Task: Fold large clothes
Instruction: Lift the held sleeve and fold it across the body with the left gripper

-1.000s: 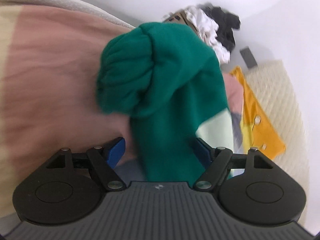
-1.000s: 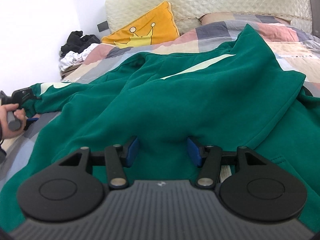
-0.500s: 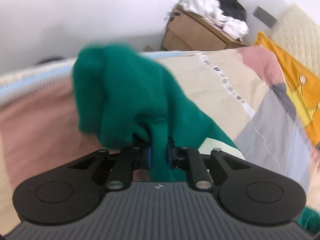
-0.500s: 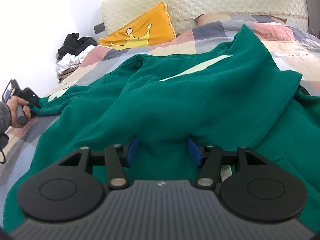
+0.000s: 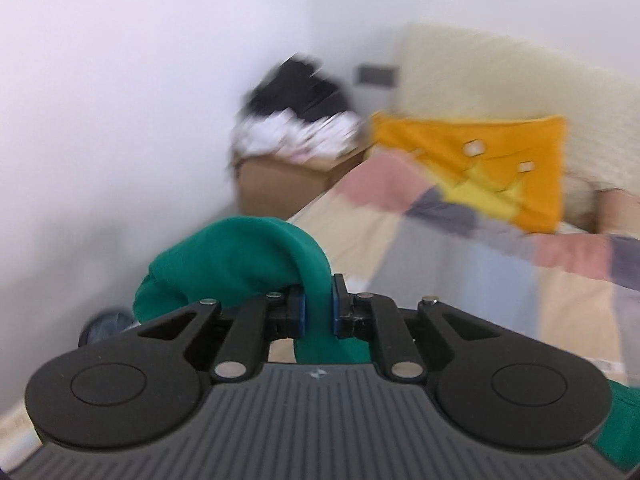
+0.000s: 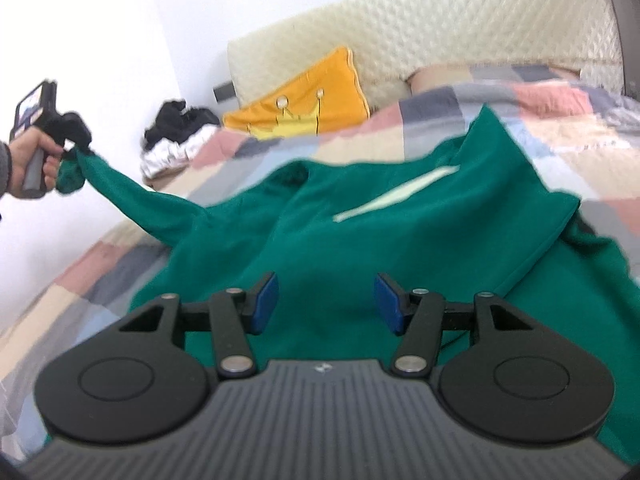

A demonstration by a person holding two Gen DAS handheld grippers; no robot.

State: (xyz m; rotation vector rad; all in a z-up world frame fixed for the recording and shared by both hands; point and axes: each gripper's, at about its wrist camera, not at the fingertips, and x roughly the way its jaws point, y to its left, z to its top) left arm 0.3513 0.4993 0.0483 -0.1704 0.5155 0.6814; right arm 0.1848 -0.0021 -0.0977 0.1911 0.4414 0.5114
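A large green sweatshirt (image 6: 400,232) with a pale stripe lies spread over the checkered bed cover (image 6: 540,112). My left gripper (image 5: 317,312) is shut on the green sleeve cuff (image 5: 240,256), which bunches over its left finger. In the right wrist view the left gripper (image 6: 70,136) holds the sleeve (image 6: 132,196) lifted and stretched out to the left, above the bed's edge. My right gripper (image 6: 326,300) is open and empty, low over the sweatshirt's body.
A yellow crown cushion (image 6: 304,112) leans on the quilted cream headboard (image 6: 440,32). A cardboard box (image 5: 280,184) piled with black and white clothes (image 6: 180,136) stands by the wall at the bed's far left corner. White wall is on the left.
My left gripper closed on the sleeve cuff and lifted it up and out to the left, stretching the sleeve. My right gripper stayed open over the sweatshirt and rose slightly.
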